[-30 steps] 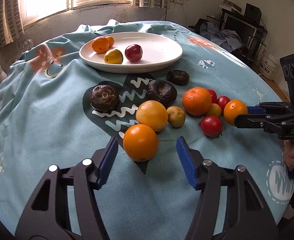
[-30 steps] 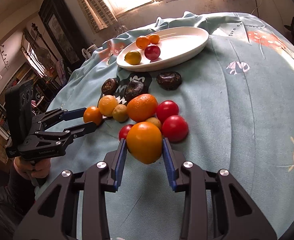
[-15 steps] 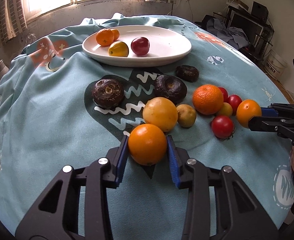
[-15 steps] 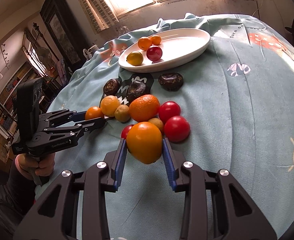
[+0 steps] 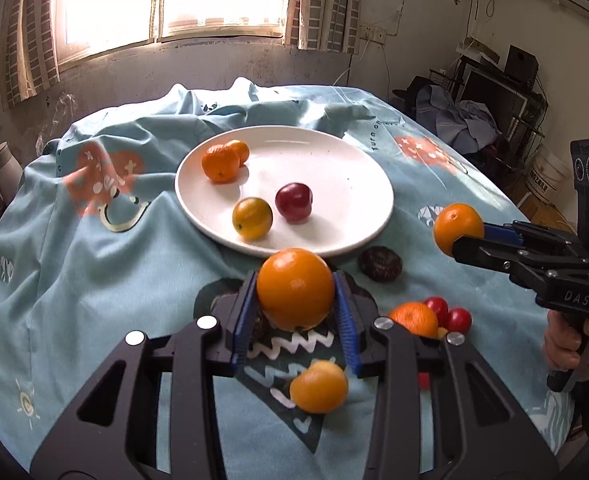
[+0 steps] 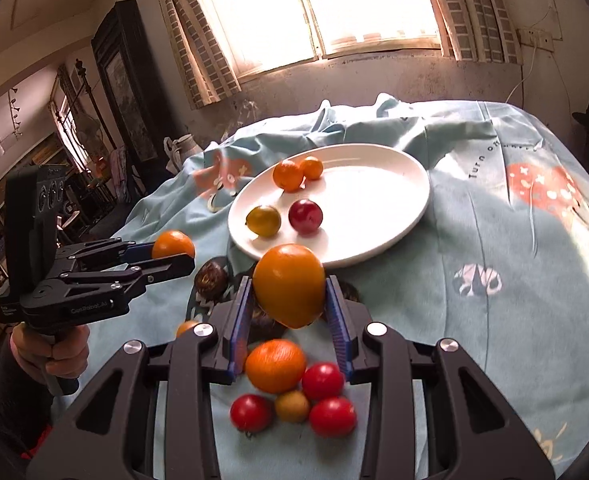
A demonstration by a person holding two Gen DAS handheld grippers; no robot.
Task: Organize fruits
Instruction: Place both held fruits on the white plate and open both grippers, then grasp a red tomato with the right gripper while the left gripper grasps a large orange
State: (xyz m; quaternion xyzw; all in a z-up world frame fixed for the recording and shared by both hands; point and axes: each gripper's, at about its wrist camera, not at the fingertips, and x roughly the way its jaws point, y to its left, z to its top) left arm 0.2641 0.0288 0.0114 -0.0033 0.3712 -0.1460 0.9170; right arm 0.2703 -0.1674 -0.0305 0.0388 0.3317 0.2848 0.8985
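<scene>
Lifting since a second ago, left tool (image 5: 296, 300) clamps one orange (image 5: 295, 288) and right tool (image 6: 288, 300) clamps another orange (image 6: 288, 284), both now raised off the bench near the plate (image 5: 358, 216), so delivery follows.

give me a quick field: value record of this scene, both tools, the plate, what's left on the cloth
left tool: shut on an orange, lifted near the plate
right tool: shut on a second orange, also lifted
plate: white, holds four small fruits
tablecloth: light blue, with red tomatoes, a mandarin and dark brown fruits loose on it
</scene>
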